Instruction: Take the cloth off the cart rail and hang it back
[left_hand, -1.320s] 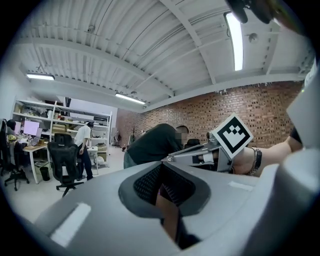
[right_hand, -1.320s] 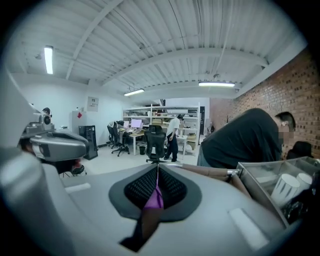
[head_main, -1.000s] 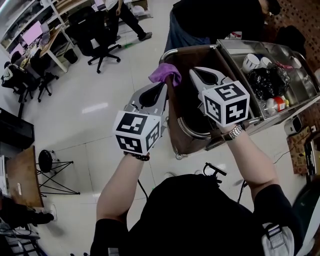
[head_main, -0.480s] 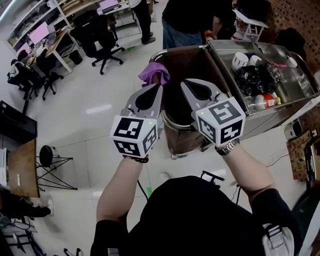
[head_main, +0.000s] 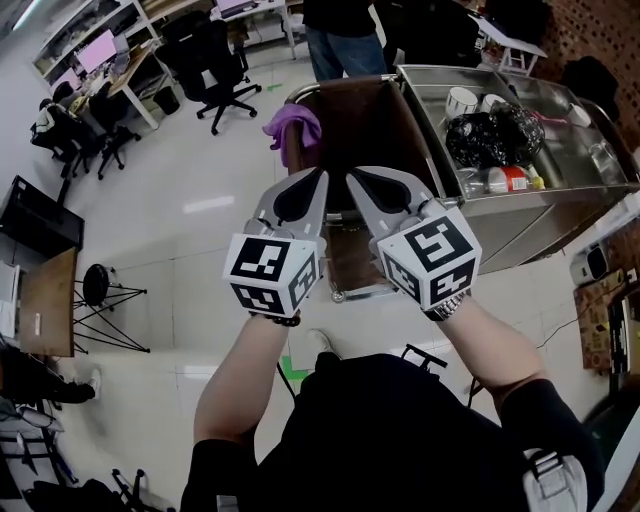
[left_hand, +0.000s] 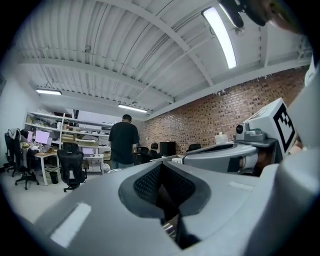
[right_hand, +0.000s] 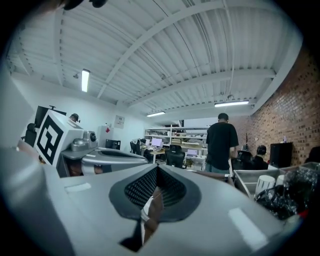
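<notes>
Left gripper (head_main: 316, 177) and right gripper (head_main: 357, 178) withdrew from one cloth (head_main: 292, 124).

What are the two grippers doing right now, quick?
Left gripper: jaws closed, holding nothing.
Right gripper: jaws closed, holding nothing.

Open-plan office: counters (head_main: 128, 88) bearing monitors (head_main: 101, 48), swivel chairs (head_main: 217, 72), wall shelving (right_hand: 175, 134), brick wall (left_hand: 220, 112), ribbed ceiling (left_hand: 125, 45) with strip lights (left_hand: 222, 37), pale polished floor (head_main: 200, 250).
</notes>
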